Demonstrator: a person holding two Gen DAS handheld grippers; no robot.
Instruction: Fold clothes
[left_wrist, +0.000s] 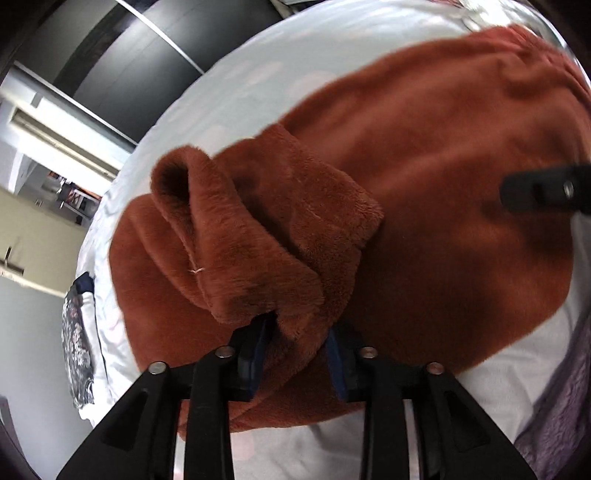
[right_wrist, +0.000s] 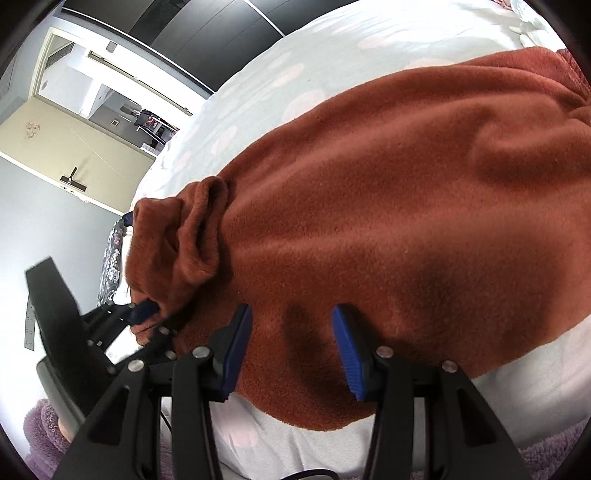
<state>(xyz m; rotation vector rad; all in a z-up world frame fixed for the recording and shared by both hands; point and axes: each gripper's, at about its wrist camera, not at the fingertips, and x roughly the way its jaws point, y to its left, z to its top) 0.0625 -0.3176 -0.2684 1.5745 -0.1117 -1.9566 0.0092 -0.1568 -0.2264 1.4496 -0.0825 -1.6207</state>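
Rust fleece garment (right_wrist: 388, 206) spread on bed (right_wrist: 295, 66); left tool (left_wrist: 299, 349) straddles bunched sleeve (left_wrist: 258, 236), grip uncertain; right tool (right_wrist: 291, 343) open, resting on fleece; lay sleeve flat across body, smooth before release.

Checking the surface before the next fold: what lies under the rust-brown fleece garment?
The rust-brown fleece garment lies on a white bedsheet with pale pink dots. Whatever is directly beneath the fleece is covered.

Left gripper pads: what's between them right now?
A bunched fold of the rust fleece garment sits between the left gripper pads, plainest in the left wrist view.
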